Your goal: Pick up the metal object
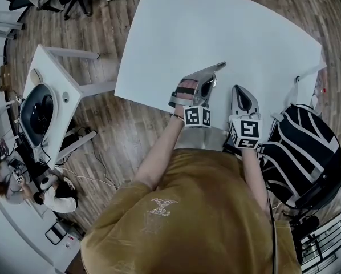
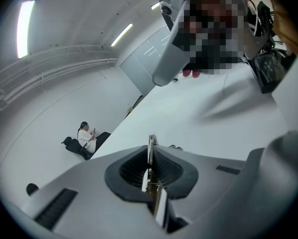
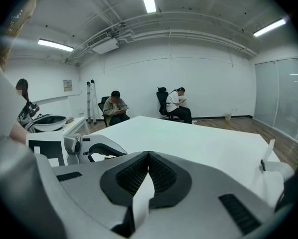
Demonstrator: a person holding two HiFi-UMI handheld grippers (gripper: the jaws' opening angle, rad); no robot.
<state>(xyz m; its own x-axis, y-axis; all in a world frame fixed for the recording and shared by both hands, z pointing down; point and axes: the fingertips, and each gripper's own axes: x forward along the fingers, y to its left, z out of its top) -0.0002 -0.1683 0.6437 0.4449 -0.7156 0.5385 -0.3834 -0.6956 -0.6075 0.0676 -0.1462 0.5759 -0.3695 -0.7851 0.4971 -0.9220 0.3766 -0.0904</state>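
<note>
metal object (image 1: 215, 68): thin flat piece at the near edge of the counter (image 1: 216, 21), gripped at one end, free end slanting out over the white top.
left gripper (image 1: 207, 84): jaws clenched on the metal object's edge. An end grip probably suits it because it is too flat to take from above.
right gripper (image 1: 242, 93): jaws pressed together, nothing in them. It is parked just beside the left one and looks idle.
head view only: the object's length and slant, and both grippers side by side.
left gripper view only: the object edge-on between the jaws, with the counter slanting behind.
unclear: whether the object is clear of the counter.
</note>
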